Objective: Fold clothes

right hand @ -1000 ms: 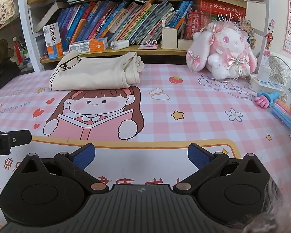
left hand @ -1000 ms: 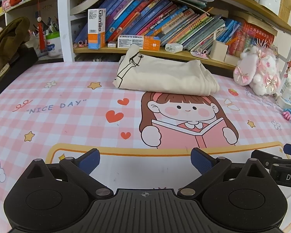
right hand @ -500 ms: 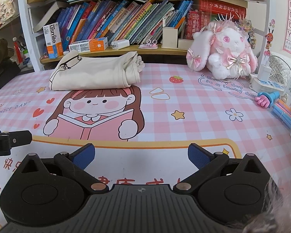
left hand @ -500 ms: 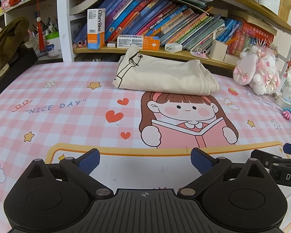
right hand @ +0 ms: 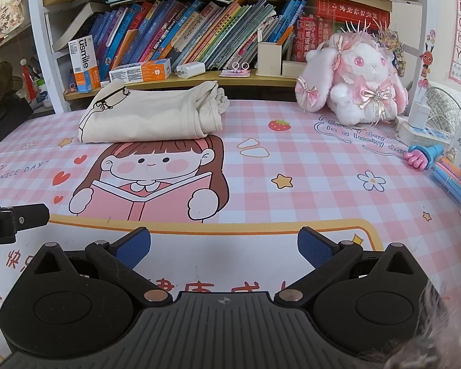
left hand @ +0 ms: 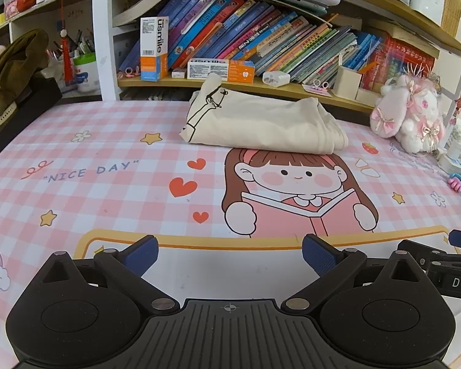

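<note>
A: Where is the garment sitting?

B: The cream folded garment (left hand: 261, 123) is lying at the worktop's (left hand: 107, 190) far edge, below the bookshelf (right hand: 181, 80), long axis running left-right, bunched end rightward.

A: Handling?

B: Soft, light, floppy; I'm judging corners best. Left claw (left hand: 230, 255) and right claw (right hand: 223, 249) are both gaping, empty, well short of it.

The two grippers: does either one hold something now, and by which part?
Nothing is held. The left gripper and right gripper are open, apart from the folded cream cloth garment.
</note>
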The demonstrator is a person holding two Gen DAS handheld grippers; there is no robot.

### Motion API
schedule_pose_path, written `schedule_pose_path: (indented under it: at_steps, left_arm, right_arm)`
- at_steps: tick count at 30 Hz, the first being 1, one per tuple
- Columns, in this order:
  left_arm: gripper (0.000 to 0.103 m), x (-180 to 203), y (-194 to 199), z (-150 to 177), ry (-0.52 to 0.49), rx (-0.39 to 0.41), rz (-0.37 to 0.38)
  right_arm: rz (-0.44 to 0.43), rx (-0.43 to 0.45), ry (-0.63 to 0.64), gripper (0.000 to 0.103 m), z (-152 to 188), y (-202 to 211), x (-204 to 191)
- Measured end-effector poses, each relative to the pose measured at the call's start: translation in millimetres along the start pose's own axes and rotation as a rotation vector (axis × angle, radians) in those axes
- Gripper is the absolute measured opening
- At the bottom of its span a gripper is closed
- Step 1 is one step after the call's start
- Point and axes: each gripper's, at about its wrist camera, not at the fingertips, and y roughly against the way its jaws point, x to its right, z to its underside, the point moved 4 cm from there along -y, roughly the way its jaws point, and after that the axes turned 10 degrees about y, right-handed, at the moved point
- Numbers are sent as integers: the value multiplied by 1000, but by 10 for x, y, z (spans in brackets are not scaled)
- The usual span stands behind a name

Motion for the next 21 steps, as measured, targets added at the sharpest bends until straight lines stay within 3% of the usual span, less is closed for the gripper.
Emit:
schedule_pose_path:
  at_steps: [21]
  left_arm:
    - [101,1,-8,4,-2,-3,-4]
  right_arm:
    - [-1,-4,-4,103,3,-12,1]
